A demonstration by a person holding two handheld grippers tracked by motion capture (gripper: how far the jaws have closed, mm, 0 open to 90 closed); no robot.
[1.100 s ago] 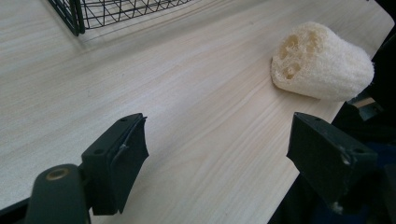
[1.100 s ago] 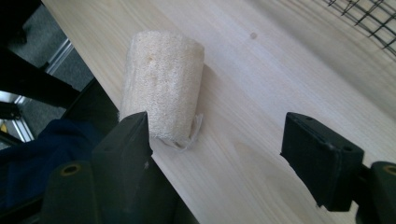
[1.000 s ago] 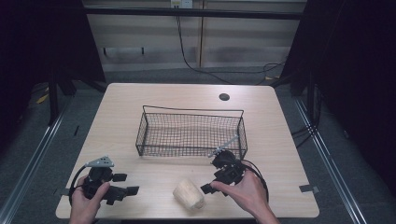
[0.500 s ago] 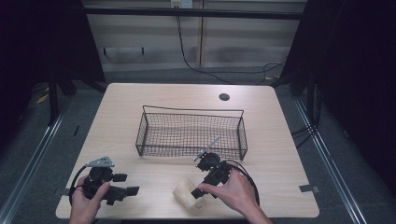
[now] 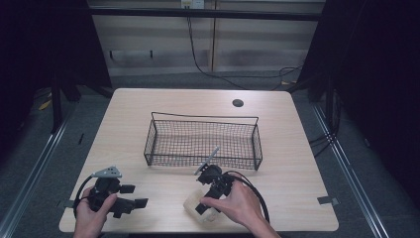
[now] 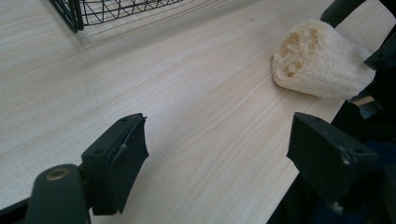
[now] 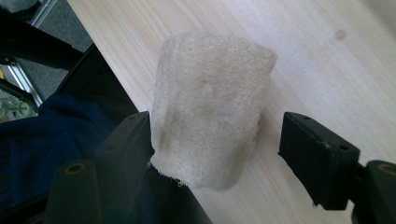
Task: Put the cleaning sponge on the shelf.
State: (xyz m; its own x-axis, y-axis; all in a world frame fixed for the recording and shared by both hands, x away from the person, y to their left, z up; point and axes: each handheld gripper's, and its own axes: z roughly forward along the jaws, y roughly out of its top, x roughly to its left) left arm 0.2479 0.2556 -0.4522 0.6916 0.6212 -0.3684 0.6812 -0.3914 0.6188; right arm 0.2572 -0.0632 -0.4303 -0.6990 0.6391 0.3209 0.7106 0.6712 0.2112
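Note:
A pale loofah sponge lies near the table's front edge, with its holed end showing in the left gripper view. My right gripper points down at it from the basket side. Its jaws stand open on either side of the loofah. One fingertip rests against the sponge, and the other fingertip is a little apart from it. My left gripper rests at the front left of the table, open, with nothing between its jaws.
A black wire basket stands in the middle of the table, just behind my right gripper; its corner shows in the left gripper view. A dark cable hole sits at the back. The table edge runs close beside the loofah.
My right gripper has moved left and toward the front edge, from beside the basket to around the loofah. The left gripper has stayed where it was.

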